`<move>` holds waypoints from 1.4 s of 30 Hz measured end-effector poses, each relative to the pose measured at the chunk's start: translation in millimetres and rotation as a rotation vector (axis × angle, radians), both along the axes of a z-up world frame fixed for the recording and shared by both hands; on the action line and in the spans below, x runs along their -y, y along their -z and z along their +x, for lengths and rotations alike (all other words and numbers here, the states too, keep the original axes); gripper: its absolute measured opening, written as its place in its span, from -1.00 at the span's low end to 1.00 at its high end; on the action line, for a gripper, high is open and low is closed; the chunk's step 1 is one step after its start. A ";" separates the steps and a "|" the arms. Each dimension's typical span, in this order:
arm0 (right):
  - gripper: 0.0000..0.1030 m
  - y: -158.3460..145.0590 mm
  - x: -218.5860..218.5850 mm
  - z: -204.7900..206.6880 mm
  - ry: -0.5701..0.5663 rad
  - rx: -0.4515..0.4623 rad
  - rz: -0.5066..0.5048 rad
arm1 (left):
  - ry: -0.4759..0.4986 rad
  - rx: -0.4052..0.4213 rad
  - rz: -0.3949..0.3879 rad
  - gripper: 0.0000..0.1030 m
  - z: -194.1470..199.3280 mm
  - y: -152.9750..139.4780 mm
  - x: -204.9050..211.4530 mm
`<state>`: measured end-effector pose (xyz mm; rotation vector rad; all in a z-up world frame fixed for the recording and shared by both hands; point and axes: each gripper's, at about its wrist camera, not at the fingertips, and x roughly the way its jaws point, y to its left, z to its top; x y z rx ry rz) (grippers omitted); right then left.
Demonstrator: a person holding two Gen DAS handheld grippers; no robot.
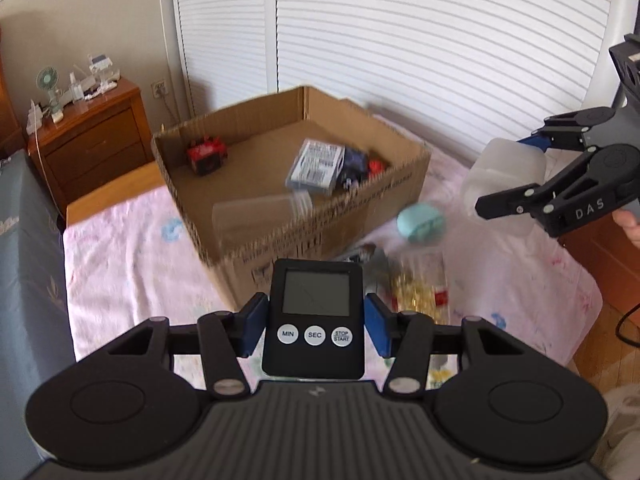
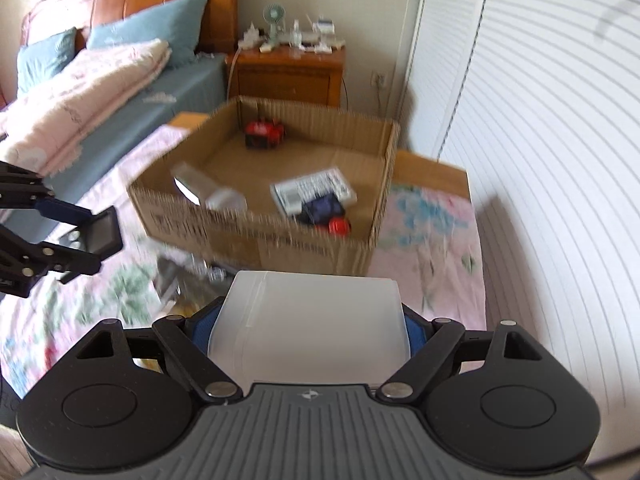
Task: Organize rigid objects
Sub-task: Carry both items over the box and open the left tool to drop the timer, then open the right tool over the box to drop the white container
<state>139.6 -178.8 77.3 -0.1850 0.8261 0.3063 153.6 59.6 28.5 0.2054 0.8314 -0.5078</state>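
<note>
My left gripper [image 1: 316, 318] is shut on a black digital timer [image 1: 315, 312] and holds it above the table, in front of the cardboard box [image 1: 320, 224]. It also shows at the left of the right wrist view [image 2: 86, 240]. My right gripper [image 2: 310, 330] is shut on a translucent white plastic box [image 2: 310, 328] and holds it short of the cardboard box [image 2: 256, 236]. It shows at the right of the left wrist view [image 1: 516, 176]. The box holds a red toy [image 1: 206, 154], a printed packet [image 1: 316, 166], a clear container [image 2: 208, 192] and dark and red items [image 2: 328, 212].
A teal round case [image 1: 422, 222] and a pile of small items [image 1: 416, 292] lie on the pink cloth [image 1: 132, 240] in front of the box. A wooden nightstand [image 2: 288, 72] stands behind, a bed [image 2: 100, 92] to the left, white louvred doors [image 2: 540, 140] to the right.
</note>
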 end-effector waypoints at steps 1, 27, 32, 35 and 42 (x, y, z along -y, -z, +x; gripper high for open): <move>0.70 -3.6 -1.2 3.5 -0.004 0.009 0.005 | 0.004 0.009 0.001 0.00 5.0 -4.3 2.1; 0.71 -12.4 -27.2 77.6 -0.001 0.010 0.042 | -0.089 0.149 0.040 0.95 127.8 0.0 20.1; 0.70 -13.0 -34.3 83.7 -0.009 0.009 0.025 | -0.098 0.150 0.026 0.96 103.4 -3.0 5.0; 0.70 -14.6 -40.7 91.0 -0.013 0.014 0.009 | -0.123 0.127 0.030 0.96 88.5 -1.4 -2.4; 0.71 -16.6 -49.9 132.9 0.016 0.008 0.017 | -0.153 0.143 -0.022 0.96 39.3 1.9 -14.9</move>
